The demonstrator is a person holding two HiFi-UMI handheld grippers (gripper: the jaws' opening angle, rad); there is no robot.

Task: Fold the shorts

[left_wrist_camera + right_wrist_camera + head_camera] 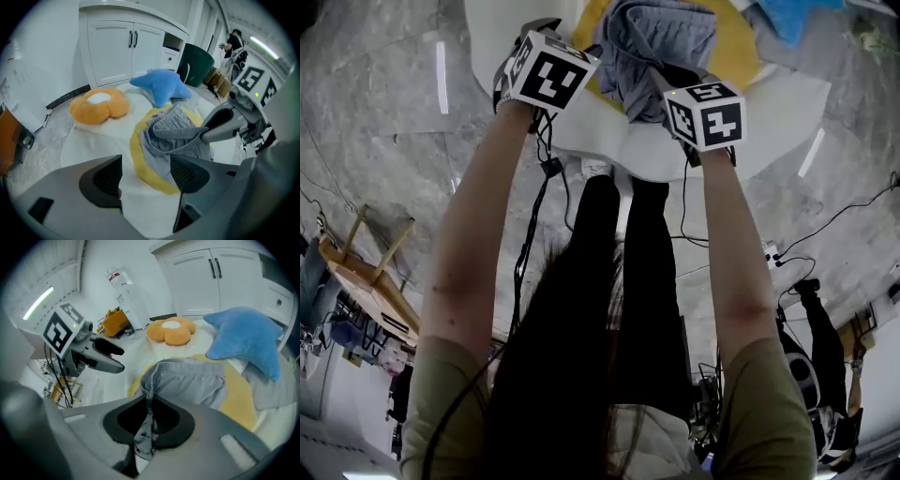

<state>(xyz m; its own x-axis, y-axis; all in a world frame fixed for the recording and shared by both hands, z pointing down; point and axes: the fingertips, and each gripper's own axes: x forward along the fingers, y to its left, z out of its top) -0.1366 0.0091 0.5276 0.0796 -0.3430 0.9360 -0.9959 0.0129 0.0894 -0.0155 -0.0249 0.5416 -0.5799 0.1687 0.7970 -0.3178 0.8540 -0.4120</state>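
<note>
Left side first: my left tool (143,176) is spread wide with nothing between its jaws, only the bare white tabletop (93,145) and the rim of the yellow cushion (136,150) below it.

The shorts (171,133) are in the middle, a grey bunch on that yellow cushion. In the left gripper view they sit ahead of the left tool and a little to its right, near but not touching.

The ribbed waistband looks to run crosswise between my two tools. Its free end is the one nearer the left tool, and the other end is pulled up to the right. That makes the waistband the long axis I'd work with, as best I can judge. The legs are crumpled under and behind it, toward the blue star pillow (161,86), and I can't say exactly which way they point.

On the right, my right tool (149,420) is pressed together on a fold of the grey cloth. A strip hangs down through the jaws and the fabric is tented up off the cushion.

So the next move depends on the left tool, which is the free one and the closer one to the loose waistband corner. I'd take it forward and slightly right to catch that corner and stretch the band out.
</note>
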